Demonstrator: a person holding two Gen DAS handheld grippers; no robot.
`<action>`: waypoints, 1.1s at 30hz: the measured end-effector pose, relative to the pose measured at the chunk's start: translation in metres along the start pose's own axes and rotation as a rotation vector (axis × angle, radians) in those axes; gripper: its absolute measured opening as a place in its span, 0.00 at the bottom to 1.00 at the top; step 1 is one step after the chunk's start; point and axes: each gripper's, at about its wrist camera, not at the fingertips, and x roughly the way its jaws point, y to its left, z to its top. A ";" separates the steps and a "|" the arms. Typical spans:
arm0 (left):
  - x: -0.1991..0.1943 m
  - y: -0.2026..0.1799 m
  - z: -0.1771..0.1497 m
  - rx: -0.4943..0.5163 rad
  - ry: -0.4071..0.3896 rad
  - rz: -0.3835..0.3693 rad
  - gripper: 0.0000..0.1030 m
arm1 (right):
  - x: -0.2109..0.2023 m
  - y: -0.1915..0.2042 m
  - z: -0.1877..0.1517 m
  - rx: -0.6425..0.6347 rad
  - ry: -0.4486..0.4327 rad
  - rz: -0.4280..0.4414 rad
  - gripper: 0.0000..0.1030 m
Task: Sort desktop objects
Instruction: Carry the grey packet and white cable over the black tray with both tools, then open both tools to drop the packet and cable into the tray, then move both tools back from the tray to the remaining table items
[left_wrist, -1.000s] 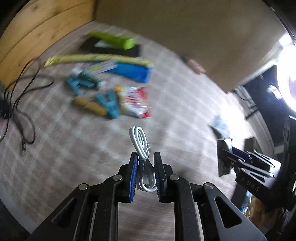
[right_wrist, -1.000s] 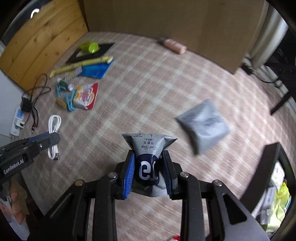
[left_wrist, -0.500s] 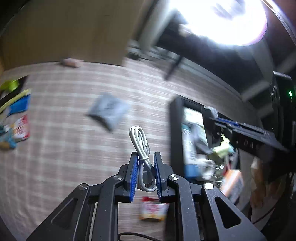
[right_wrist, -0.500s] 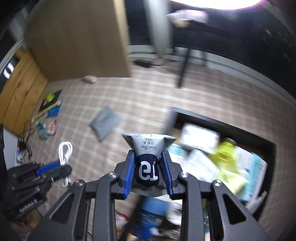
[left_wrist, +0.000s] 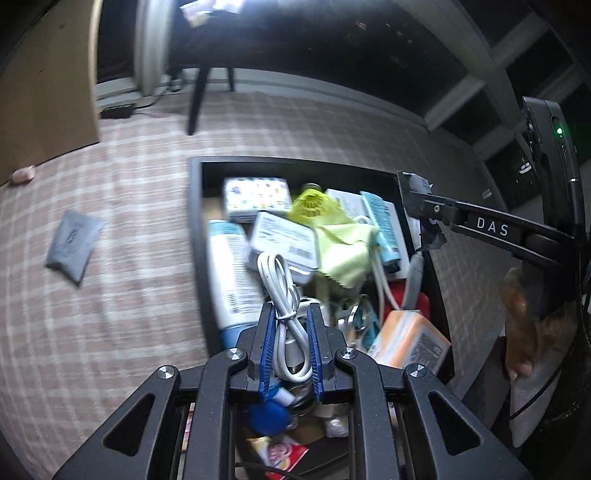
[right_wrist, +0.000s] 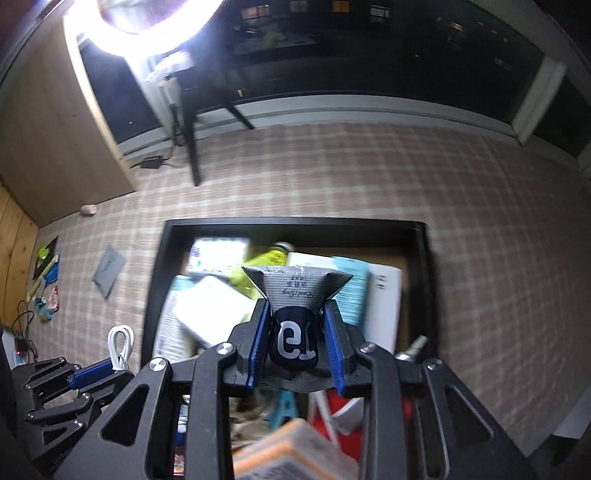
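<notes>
My left tool (left_wrist: 289, 345) is clenched on the coiled white cable (left_wrist: 284, 295), and my right tool (right_wrist: 297, 341) is clenched on a grey sachet (right_wrist: 295, 291). Both hang over the crowded black box (right_wrist: 295, 223) on the checked tabletop (right_wrist: 369, 177). I'd lower each load into a free gap well inside the rim before letting go, or it may slide off the pile. Another grey sachet (left_wrist: 72, 242) lies well apart.
</notes>
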 end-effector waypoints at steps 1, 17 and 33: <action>0.002 -0.005 0.001 0.008 0.002 0.001 0.16 | 0.000 -0.004 -0.001 0.005 0.000 -0.005 0.28; 0.005 -0.026 0.006 0.056 -0.003 -0.021 0.54 | -0.005 -0.039 0.002 0.107 0.001 -0.045 0.55; -0.023 0.035 0.000 -0.056 -0.048 0.013 0.54 | 0.000 0.032 0.011 -0.013 0.008 0.040 0.55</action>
